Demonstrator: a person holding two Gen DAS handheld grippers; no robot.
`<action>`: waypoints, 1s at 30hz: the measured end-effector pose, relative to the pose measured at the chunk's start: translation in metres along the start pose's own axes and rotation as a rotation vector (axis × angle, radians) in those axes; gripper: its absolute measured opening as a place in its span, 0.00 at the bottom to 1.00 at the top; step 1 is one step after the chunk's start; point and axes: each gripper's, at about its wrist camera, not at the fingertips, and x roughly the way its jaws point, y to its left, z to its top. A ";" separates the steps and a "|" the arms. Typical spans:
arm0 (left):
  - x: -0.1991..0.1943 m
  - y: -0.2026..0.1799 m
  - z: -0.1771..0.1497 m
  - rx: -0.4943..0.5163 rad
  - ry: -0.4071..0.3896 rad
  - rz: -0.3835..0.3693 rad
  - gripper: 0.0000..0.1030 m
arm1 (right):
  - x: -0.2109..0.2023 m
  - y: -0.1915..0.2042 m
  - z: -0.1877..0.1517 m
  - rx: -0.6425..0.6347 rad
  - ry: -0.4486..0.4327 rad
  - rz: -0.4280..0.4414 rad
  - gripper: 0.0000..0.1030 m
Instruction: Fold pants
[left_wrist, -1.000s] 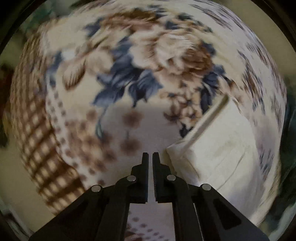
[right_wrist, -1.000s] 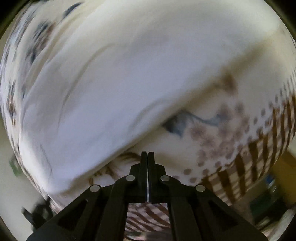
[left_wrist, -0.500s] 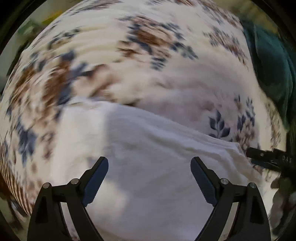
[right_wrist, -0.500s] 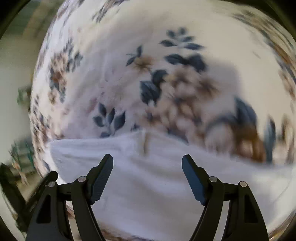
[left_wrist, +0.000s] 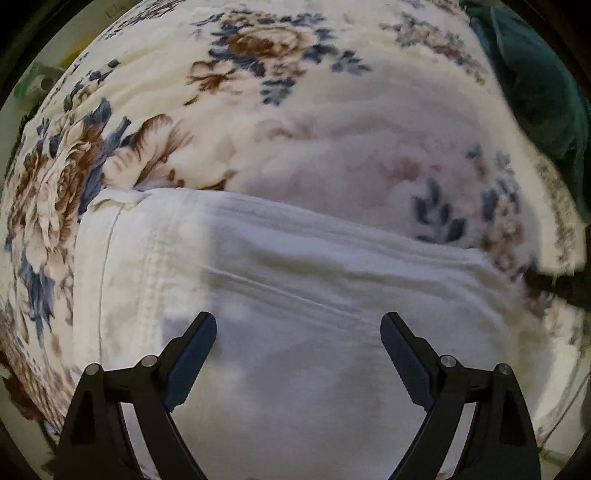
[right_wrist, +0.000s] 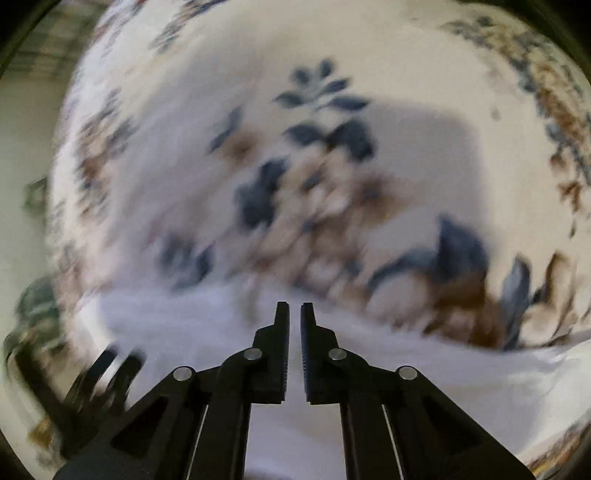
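The pants (left_wrist: 295, 295) are showing as white woven cloth, matt, with raised stitched seams. The blanket (left_wrist: 295, 129) under them is looking like soft, fuzzy printed fabric, and a dark green cloth (left_wrist: 535, 85) beside it is looking plush. The left gripper (left_wrist: 298, 354) and right gripper (right_wrist: 294, 347) are appearing as matt black plastic with shiny metal pins.

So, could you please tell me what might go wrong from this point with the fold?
1. The right tool is nearly closed over the white pants, with a narrow gap showing and no cloth visibly between its fingers; it may pinch only the top layer or nothing.
2. The left tool hangs open above the pants, so one-sided pulling could skew the fold on the floral blanket.
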 end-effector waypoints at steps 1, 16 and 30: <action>-0.004 -0.005 0.000 0.003 -0.004 -0.015 0.88 | 0.002 0.000 -0.009 -0.024 0.034 0.008 0.22; 0.075 -0.121 0.051 0.230 0.074 0.041 0.89 | 0.029 -0.082 -0.011 0.234 -0.110 -0.013 0.19; -0.022 -0.158 -0.038 0.271 -0.003 -0.055 0.90 | -0.095 -0.214 -0.222 0.520 -0.482 0.109 0.95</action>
